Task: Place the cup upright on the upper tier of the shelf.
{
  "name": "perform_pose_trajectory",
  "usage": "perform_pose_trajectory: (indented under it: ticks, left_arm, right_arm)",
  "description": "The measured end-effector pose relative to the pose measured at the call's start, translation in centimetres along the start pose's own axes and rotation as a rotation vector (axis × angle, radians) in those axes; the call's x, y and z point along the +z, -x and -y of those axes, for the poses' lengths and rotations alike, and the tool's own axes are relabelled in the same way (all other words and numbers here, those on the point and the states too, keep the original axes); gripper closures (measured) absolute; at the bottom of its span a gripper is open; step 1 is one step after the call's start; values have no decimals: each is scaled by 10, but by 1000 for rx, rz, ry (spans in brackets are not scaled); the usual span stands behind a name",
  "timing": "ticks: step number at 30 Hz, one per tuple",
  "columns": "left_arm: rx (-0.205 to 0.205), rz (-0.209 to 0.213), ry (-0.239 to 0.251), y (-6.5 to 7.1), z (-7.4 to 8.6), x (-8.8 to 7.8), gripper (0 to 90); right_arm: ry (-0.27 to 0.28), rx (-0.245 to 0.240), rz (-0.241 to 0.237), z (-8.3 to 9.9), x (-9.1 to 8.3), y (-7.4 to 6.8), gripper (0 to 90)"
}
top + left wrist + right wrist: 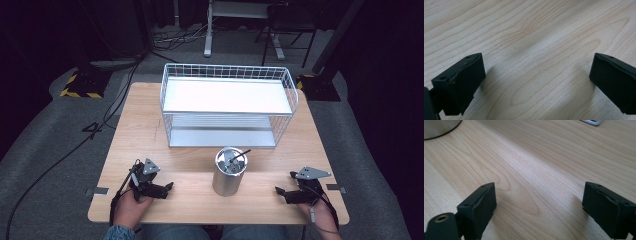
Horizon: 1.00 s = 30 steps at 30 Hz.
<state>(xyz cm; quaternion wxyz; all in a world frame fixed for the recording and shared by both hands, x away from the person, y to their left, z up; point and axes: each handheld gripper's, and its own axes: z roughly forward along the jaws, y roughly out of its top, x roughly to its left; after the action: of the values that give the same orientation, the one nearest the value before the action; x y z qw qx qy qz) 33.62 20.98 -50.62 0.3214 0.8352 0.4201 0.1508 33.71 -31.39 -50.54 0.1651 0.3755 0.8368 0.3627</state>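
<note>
"Where is the shiny round metal can (229, 172)?"

"It stands upright on the light wooden table (150, 125), between the two claws, with a thin black stick poking out of it. The white wire basket shelf (227, 102) sits behind it."

"And the claws?"

"The left claw (170, 187) is open and holds nothing. The right claw (279, 192) is open too, low over bare wood."

Black grippers (167, 187) — silver can (229, 172), white wire basket (227, 102), pale wood-grain table (145, 120)
</note>
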Motion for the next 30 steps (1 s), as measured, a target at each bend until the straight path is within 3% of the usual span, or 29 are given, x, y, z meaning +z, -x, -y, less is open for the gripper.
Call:
perform_pose_trajectory:
  ticks: [12,24,30]
  left_arm:
    - [-2,-6,0,0,-1,0,7]
    - [-7,-7,2,0,-1,1,7]
    - [-6,-7,2,0,-1,1,7]
  right_arm:
    - [0,1,5,0,0,0,129]
    - [-6,37,23,-2,-1,0,155]
    - [33,20,18,-10,-12,-4,150]
